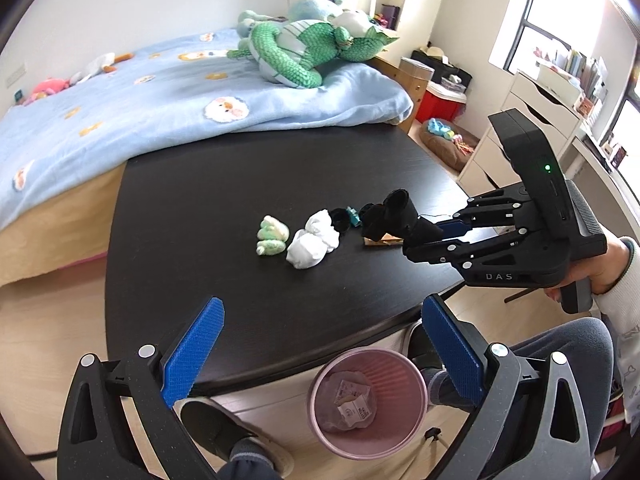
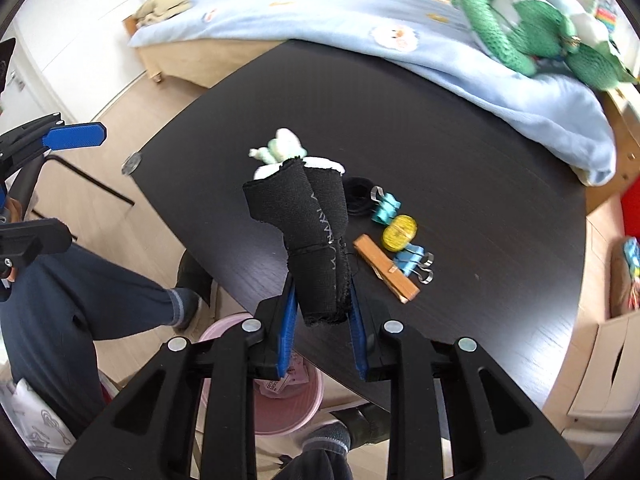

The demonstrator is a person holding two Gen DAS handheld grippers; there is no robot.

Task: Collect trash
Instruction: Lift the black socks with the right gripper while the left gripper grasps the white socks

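My right gripper (image 2: pixel 322 300) is shut on a rolled black sock (image 2: pixel 316 236) and holds it above the black table (image 2: pixel 460 152). It also shows in the left wrist view (image 1: pixel 408 226) with the black sock (image 1: pixel 388 212) sticking out. My left gripper (image 1: pixel 320 336) is open and empty above the table's near edge. A pink trash bin (image 1: pixel 366 400) with paper scraps inside stands on the floor below it. A white sock bundle (image 1: pixel 312 242) and a pale green bundle (image 1: pixel 272 236) lie on the table.
Blue binder clips (image 2: pixel 386 206), a yellow tape roll (image 2: pixel 400 232), a wooden clothespin (image 2: pixel 386 266) and black hair ties (image 2: pixel 358 196) lie on the table. A bed with a blue blanket (image 1: pixel 140 96) and a green plush (image 1: pixel 304 48) stands behind. My legs are beside the bin.
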